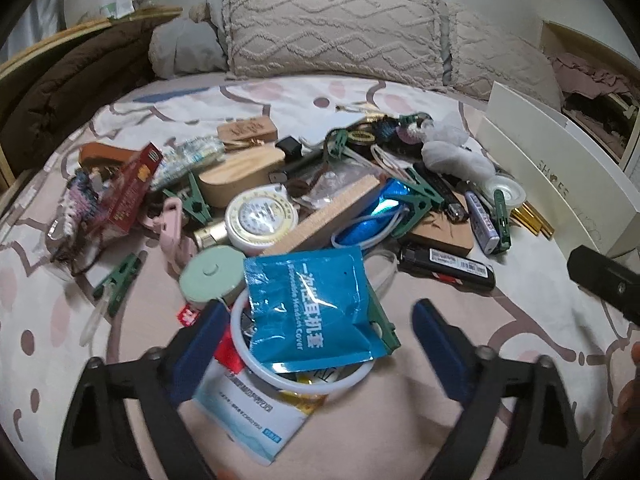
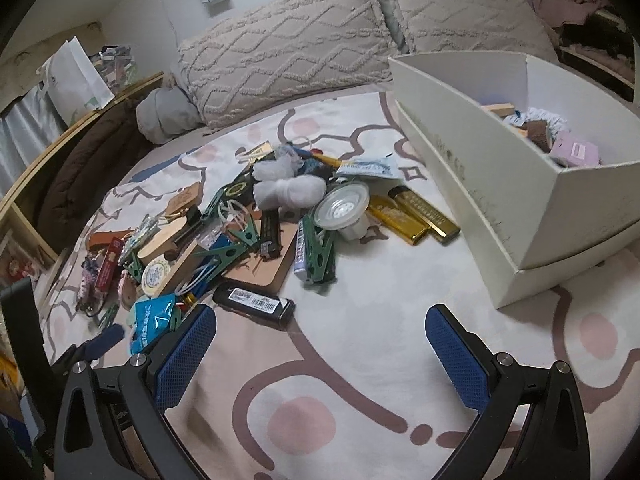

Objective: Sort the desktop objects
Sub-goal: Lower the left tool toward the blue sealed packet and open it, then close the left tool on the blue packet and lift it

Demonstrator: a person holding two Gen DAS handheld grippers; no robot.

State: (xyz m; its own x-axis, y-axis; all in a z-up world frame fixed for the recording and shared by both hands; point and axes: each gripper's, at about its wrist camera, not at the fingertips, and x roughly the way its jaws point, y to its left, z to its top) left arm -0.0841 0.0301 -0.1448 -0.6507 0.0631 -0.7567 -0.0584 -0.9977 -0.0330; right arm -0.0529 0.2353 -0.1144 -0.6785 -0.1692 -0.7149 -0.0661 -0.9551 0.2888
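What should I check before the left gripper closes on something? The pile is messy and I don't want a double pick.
1. left gripper open wide enough: ok, nothing pressed between the pads.
2. Single target between the jaws: not ok; the blue packet lies over a white ring, with a green clip under its edge.
3. Pads clear of other items: not ok; the left pad overlaps a white-blue sachet.
4. right gripper out of the way: ok, open over bare bedspread.
5. white box has room: ok, part of its floor shows.
6. Packet's grip edge: cannot tell.
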